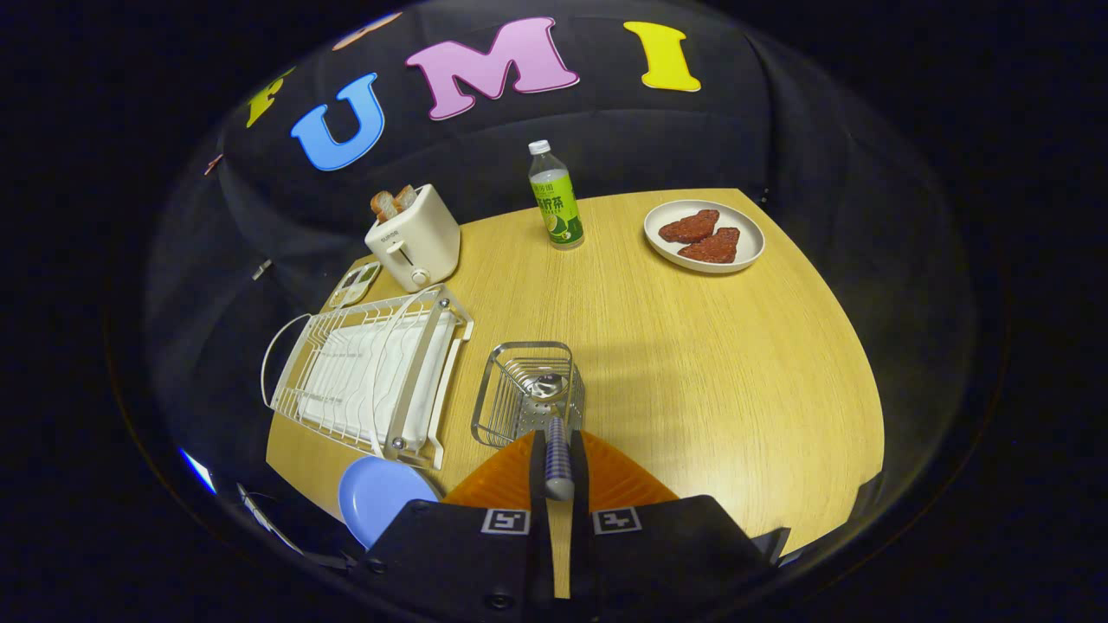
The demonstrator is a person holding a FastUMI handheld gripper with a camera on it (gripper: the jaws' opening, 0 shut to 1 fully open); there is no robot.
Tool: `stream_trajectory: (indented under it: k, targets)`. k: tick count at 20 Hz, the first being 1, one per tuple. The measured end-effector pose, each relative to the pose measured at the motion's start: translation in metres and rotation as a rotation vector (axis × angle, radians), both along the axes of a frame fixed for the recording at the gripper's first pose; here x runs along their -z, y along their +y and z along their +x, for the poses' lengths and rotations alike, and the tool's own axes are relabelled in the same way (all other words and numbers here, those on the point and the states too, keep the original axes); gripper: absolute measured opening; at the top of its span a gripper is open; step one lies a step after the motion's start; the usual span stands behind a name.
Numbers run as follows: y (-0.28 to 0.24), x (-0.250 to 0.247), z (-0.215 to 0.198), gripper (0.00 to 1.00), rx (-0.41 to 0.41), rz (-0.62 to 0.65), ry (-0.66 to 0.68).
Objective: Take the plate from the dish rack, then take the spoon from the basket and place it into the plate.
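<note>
My gripper (pixel 558 463) is shut on the spoon's blue-patterned handle (pixel 558 454). The spoon's metal bowl (pixel 547 387) still reaches into the wire basket (pixel 528 394) just ahead of the fingers. A blue plate (pixel 376 495) lies flat on the wooden table (pixel 692 346) beside the fingers on the left, near the table's front edge. The white dish rack (pixel 368 372) stands left of the basket, with a white tray inside it.
A cream toaster (pixel 414 238) holding bread stands behind the rack, a small tray (pixel 355 284) beside it. A green-labelled bottle (pixel 555 199) stands at the back. A white plate (pixel 704 236) holding two red pieces sits at the back right.
</note>
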State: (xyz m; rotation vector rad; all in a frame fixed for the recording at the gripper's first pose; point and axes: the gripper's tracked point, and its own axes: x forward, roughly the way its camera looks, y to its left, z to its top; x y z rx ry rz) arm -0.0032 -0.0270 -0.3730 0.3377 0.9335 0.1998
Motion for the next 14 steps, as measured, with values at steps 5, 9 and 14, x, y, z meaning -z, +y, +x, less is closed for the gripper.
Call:
stream_trajectory:
  k: [5,9,14]
  targets:
    - [-0.008,-0.038,-0.011,0.11,0.042,0.044,-0.05]
    - [0.002,-0.081,-0.027,0.11,0.036,0.082,-0.121]
    - [0.059,-0.126,-0.067,0.11,-0.1,0.206,-0.173]
